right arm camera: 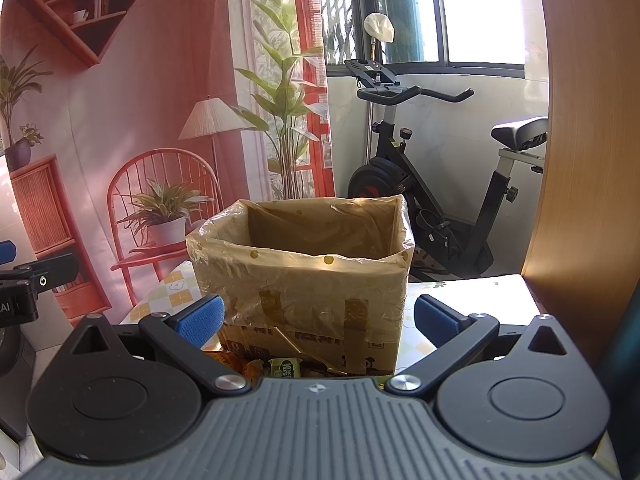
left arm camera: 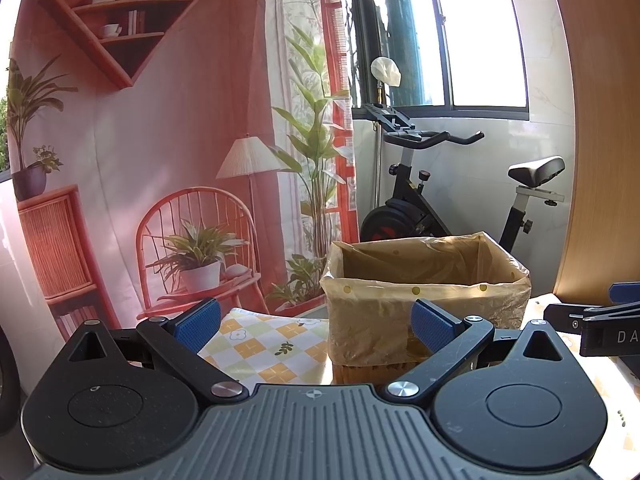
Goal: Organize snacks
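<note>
A cardboard box [left arm camera: 424, 292] lined with a clear dotted plastic bag stands on the table; it also shows in the right wrist view [right arm camera: 304, 268]. My left gripper [left arm camera: 316, 326] is open and empty, just in front of the box's left side. My right gripper [right arm camera: 318, 322] is open and empty in front of the box. A few snack packets [right arm camera: 284, 368], one green, lie at the box's foot, partly hidden under my right gripper. The inside bottom of the box is hidden.
The table wears a checked yellow and white cloth [left arm camera: 268, 344]. A wooden panel [right arm camera: 580, 160] rises at the right. An exercise bike [right arm camera: 432, 184] stands behind the table by the window. A printed backdrop [left arm camera: 160, 160] hangs at the left. The right gripper shows at the left view's edge [left arm camera: 600, 322].
</note>
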### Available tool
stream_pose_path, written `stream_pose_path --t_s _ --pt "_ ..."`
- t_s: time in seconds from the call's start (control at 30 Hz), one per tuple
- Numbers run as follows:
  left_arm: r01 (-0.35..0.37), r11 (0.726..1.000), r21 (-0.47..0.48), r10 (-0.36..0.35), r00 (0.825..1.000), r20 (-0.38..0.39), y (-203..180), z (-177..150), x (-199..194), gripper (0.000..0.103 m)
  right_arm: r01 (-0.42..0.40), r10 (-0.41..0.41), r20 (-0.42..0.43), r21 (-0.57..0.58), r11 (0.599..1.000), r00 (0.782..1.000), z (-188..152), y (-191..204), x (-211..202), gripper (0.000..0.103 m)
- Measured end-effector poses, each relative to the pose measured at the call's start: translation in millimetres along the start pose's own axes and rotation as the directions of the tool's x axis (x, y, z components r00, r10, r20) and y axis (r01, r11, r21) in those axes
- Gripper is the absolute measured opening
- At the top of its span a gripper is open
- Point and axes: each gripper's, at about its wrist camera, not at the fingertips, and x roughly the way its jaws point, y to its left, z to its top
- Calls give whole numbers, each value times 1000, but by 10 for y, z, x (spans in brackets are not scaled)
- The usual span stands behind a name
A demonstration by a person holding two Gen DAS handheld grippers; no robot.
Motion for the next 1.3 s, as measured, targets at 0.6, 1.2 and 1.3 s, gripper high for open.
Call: stream_pose_path --t_s 0.6,1.2,1.3 --pt "38 998 -46 -39 999 -9 99 -166 95 102 -28 28 15 -5 1000 1000 -77 18 19 103" --pt "81 983 -168 -104 986 -133 461 -1068 509 102 -110 73 -279 -117 987 958 -1300 340 776 103" --pt "69 983 -167 -95 984 -150 493 -1149 575 102 -86 62 -348 -55 995 935 -1457 355 888 103"
